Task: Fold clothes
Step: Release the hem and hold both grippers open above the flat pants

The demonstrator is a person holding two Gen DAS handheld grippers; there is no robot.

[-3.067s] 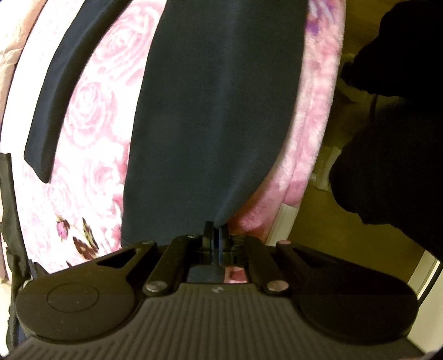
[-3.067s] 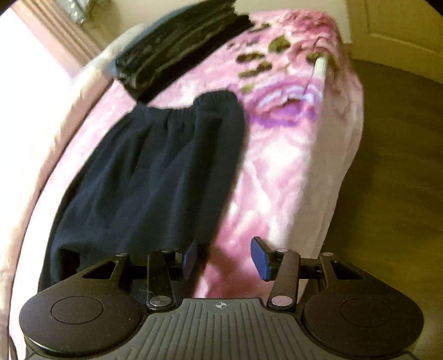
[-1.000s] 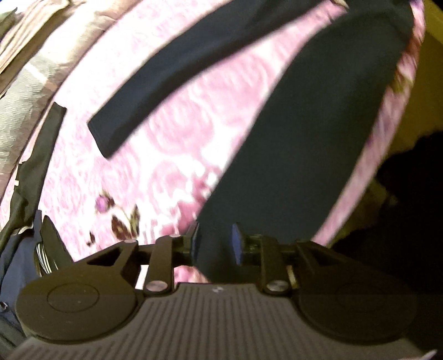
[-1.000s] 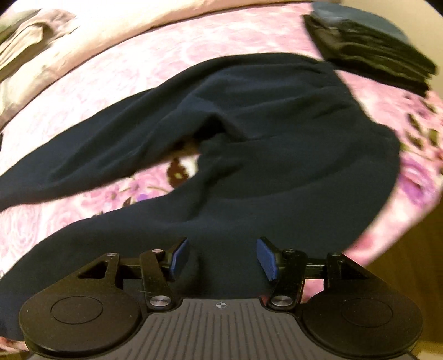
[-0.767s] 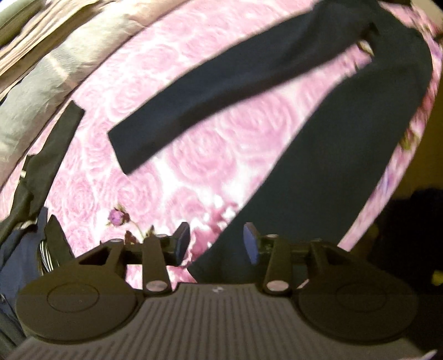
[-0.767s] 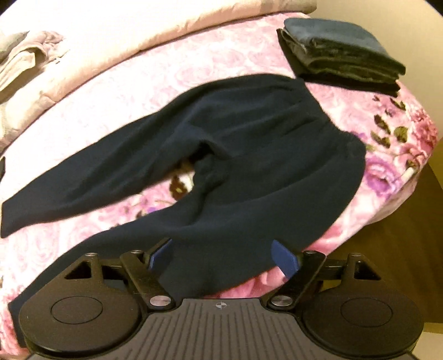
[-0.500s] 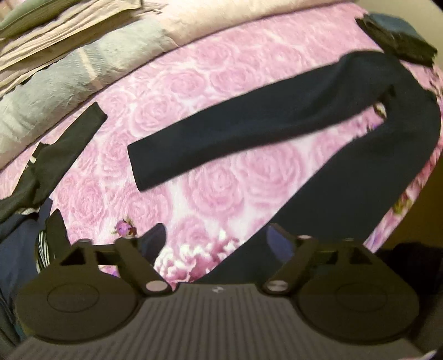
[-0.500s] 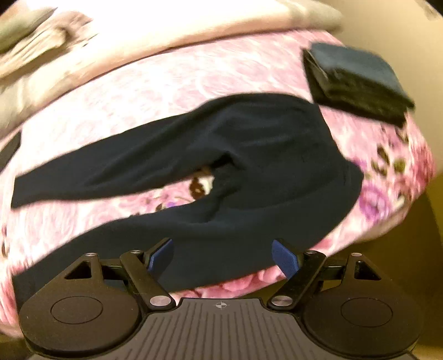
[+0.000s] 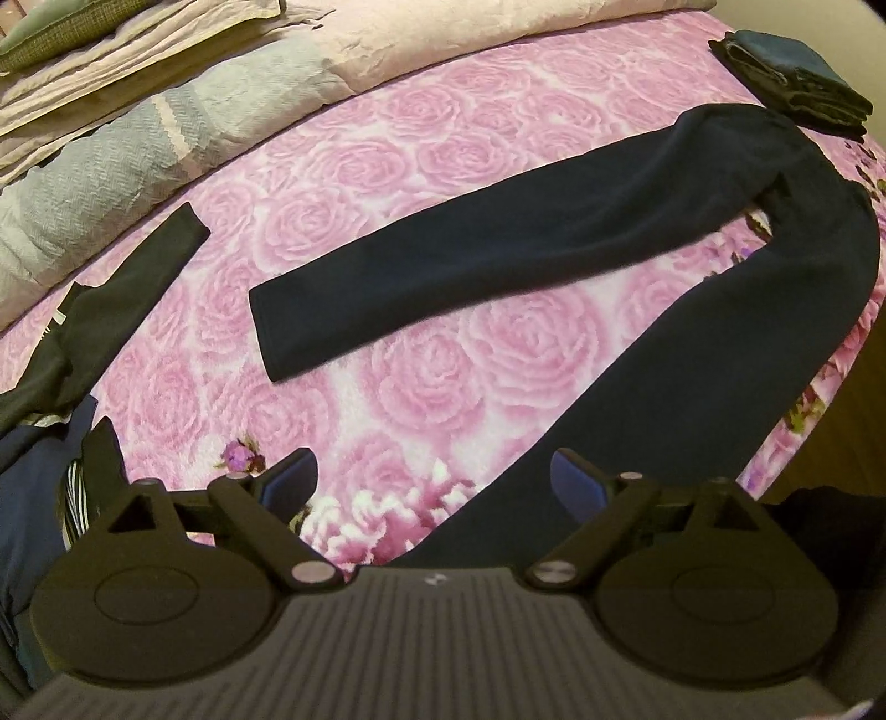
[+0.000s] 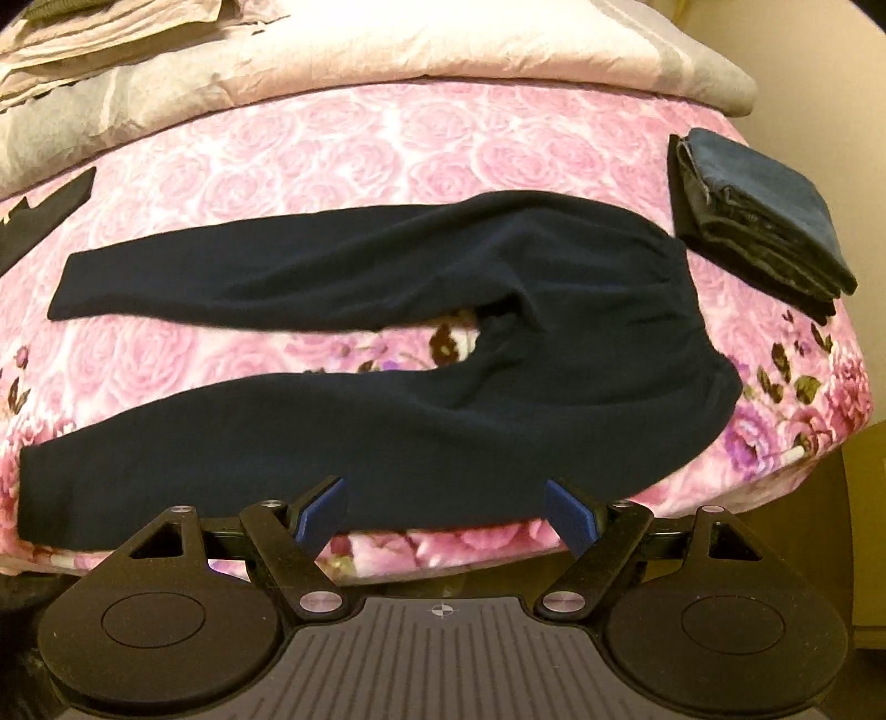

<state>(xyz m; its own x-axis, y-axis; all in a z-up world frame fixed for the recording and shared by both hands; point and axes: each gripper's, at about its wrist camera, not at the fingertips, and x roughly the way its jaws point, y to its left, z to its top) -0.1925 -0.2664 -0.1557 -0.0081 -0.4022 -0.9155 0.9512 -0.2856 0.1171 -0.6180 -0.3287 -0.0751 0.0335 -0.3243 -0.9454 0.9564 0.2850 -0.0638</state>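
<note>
Trousers [image 10: 498,421] lie spread; folded stack [image 10: 758,221] touches, seemingly, their waistband.

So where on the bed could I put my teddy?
Bare blanket lies between the pants and the pillows, and in the wedge between the pant legs. It's crowded by the folded stack and the dark clothes opposite.

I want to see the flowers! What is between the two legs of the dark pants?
In the right wrist view, only the pink rose blanket shows in the gap between the two legs of the navy pants; nothing else lies there.
</note>
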